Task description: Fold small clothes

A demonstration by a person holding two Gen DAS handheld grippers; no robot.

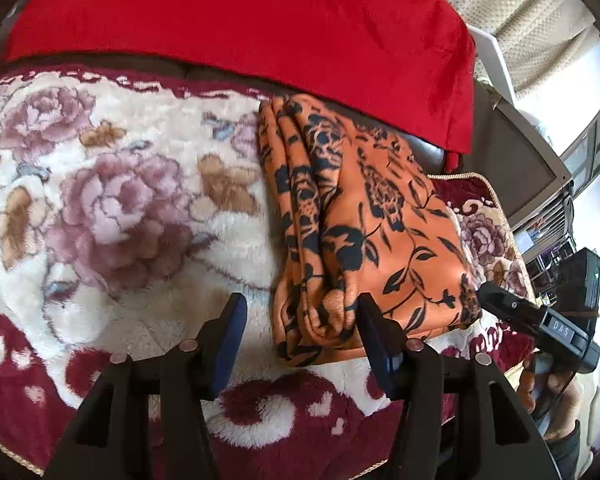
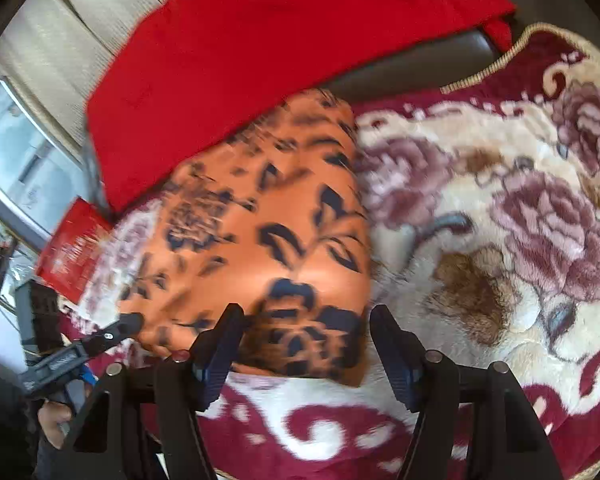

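A folded orange cloth with a black flower print lies flat on a cream and maroon fleece blanket. My left gripper hangs open over the cloth's near left corner; its right finger stands by the folded edge and nothing is pinched. My right gripper shows at the cloth's right edge in that view. In the blurred right wrist view the orange cloth fills the middle. There my right gripper is open above its near edge, pads apart from the fabric. My left gripper pokes in at the left.
A big red cloth drapes over the brown sofa back behind the orange cloth. The blanket's corded edge ends at the far right. A red box, a window and curtains lie beyond. A person's hand holds the right gripper.
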